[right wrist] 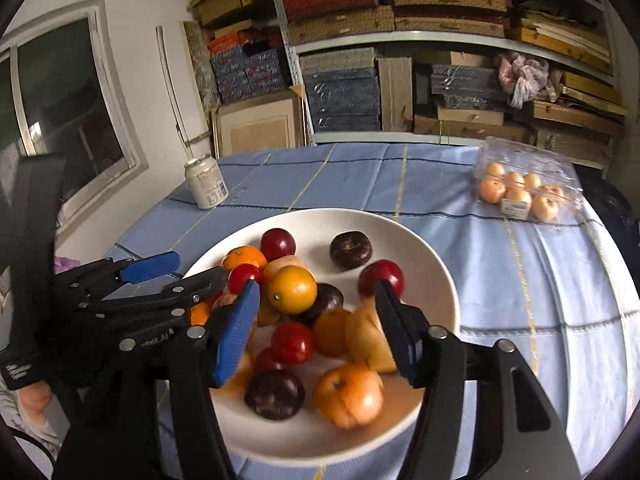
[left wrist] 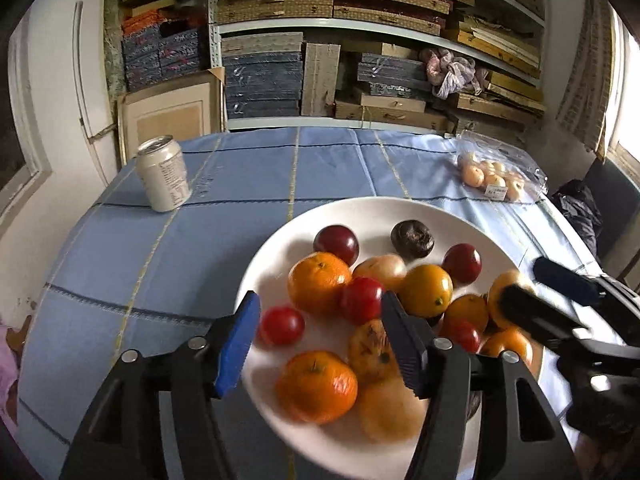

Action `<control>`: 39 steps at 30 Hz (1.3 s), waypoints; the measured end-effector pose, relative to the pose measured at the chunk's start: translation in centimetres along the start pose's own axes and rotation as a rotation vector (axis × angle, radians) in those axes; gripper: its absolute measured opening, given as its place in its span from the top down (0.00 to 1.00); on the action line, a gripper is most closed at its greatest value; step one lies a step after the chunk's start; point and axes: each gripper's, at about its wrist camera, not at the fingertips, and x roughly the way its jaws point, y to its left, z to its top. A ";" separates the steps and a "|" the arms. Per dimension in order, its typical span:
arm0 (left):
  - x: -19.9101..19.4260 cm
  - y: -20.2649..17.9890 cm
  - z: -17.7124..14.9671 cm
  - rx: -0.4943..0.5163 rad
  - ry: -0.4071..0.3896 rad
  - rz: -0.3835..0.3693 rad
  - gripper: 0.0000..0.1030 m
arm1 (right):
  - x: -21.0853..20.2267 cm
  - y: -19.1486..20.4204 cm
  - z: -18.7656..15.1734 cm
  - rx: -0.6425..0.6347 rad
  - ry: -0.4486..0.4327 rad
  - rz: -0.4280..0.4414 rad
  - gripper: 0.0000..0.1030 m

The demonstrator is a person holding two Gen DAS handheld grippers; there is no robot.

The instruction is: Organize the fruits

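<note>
A white plate (left wrist: 272,248) (right wrist: 420,240) on the blue tablecloth holds a heap of fruit: oranges (left wrist: 318,282), small red fruits (left wrist: 281,325), dark purple ones (right wrist: 350,250) and yellow pear-like ones (right wrist: 348,394). My left gripper (left wrist: 320,300) hovers over the plate's near left side, open, with nothing pressed between its pads. My right gripper (right wrist: 316,286) hangs over the middle of the heap, open and also empty. Each gripper shows in the other's view: the right gripper (left wrist: 520,280) at the plate's right edge, the left gripper (right wrist: 200,266) at its left edge.
A pale drink can (left wrist: 164,174) (right wrist: 206,182) stands at the table's far left. A clear plastic bag of small yellowish fruits (left wrist: 492,178) (right wrist: 520,192) lies at the far right. Shelves (left wrist: 360,24) stacked with boxes rise behind the table.
</note>
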 end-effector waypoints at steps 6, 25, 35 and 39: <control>-3.7 0.2 -2.8 -0.024 -0.017 0.027 0.21 | -5.1 -1.2 -3.6 0.059 -0.104 -0.063 0.07; -9.7 0.5 -10.3 -0.085 -0.044 0.087 0.04 | -10.3 0.8 -10.0 -0.040 -0.157 -0.263 0.04; -9.7 0.1 -10.3 -0.055 -0.039 0.026 0.04 | -10.0 1.0 -10.0 -0.041 -0.141 -0.261 0.04; -9.9 0.1 -10.4 -0.061 -0.046 0.000 0.03 | -10.0 1.1 -10.0 -0.040 -0.138 -0.258 0.04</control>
